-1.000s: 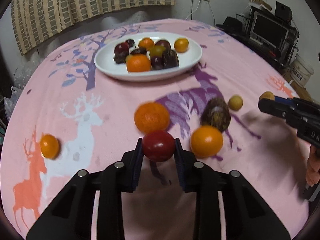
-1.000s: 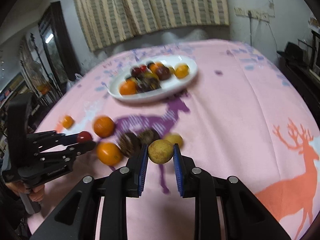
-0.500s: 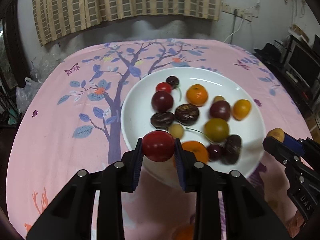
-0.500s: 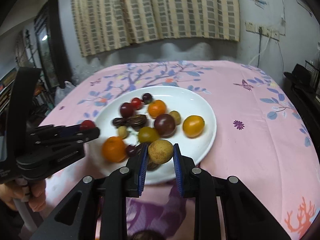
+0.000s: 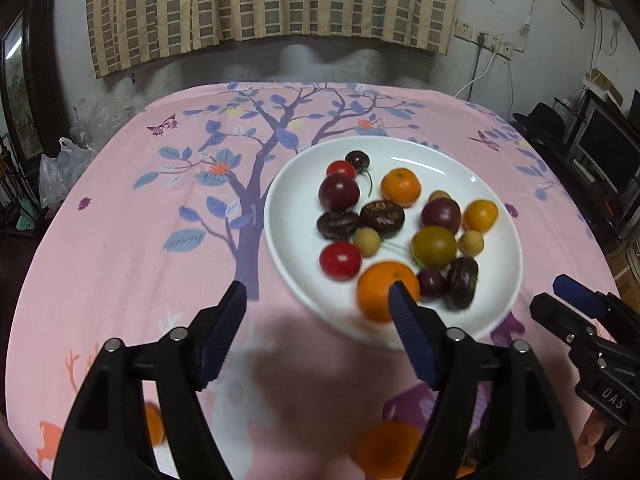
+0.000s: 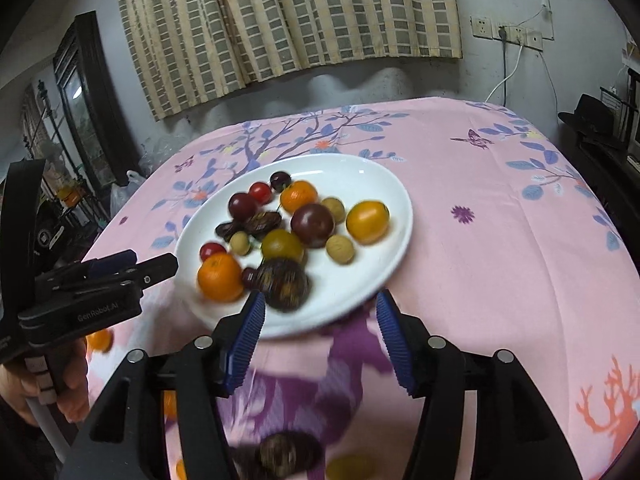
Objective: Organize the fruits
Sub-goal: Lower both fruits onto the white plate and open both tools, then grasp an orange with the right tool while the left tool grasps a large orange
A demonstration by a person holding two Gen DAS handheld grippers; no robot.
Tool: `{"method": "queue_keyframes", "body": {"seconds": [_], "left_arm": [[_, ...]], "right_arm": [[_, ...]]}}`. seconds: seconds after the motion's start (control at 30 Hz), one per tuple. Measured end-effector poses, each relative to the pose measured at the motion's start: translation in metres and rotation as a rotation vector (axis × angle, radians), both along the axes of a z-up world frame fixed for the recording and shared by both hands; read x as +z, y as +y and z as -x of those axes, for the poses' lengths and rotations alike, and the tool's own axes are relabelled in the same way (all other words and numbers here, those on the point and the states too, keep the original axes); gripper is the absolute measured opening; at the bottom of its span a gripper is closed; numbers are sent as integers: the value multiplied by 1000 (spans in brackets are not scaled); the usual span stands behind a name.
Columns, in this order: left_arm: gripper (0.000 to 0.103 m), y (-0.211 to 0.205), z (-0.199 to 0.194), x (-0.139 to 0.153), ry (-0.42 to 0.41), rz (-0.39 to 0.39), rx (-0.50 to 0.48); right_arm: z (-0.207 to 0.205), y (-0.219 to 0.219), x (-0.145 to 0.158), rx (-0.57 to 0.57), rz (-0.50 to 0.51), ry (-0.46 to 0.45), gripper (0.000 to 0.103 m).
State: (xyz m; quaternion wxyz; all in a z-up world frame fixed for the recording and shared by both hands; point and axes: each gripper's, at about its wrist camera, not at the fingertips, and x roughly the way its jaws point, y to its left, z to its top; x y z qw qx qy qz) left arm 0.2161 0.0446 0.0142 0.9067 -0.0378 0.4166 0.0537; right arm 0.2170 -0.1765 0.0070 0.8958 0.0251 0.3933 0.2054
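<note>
Pink printed cloth [image 5: 120,280], soft and creased, drapes the round bench under a smooth white oval plate [image 5: 496,284] heaped with glossy fruits [image 5: 434,246]: oranges, dark plums, wrinkled brown ones. Both ribbed-padded claws, left claw [image 5: 318,328] and right claw [image 6: 320,336], have just been opening, nothing between them. Blurred loose fruit lies half hidden behind the fingers

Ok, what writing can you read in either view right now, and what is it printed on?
"DAS" - white letters on the black body of the right gripper, seen from the left wrist.
"GenRobot.AI" - pale letters on the black body of the left gripper, seen from the right wrist.
The papers on the wall are too small to read; nothing else carries text.
</note>
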Motion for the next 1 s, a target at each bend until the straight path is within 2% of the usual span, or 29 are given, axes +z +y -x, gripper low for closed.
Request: {"method": "queue_keyframes", "body": {"seconds": [0.1,0.27,0.4,0.67,0.87,0.97,1.0], "left_arm": [[73,-5,25,1,-17,-8,-20],[82,-8,63,-3,-30,-27,-39],[84,-7,88,-14,-30,-45,-37],[84,2,102,-27,-38,-46,-37],[84,8,103,-29,-45,-43,-46],[84,10,103,-29,-45,-45,-48],[84,12,102,-30,-40,-38,-47]], "right_arm": [[23,-5,0,24,5,7,60],[69,-4,-4,85,21,24,60],[98,5,-11,125,45,51,60],[135,30,-31,172,98,125,60],[132,54,-46,169,150,162,60],[123,63,-46,147,143,159,52],[120,64,-46,133,145,157,42]]}}
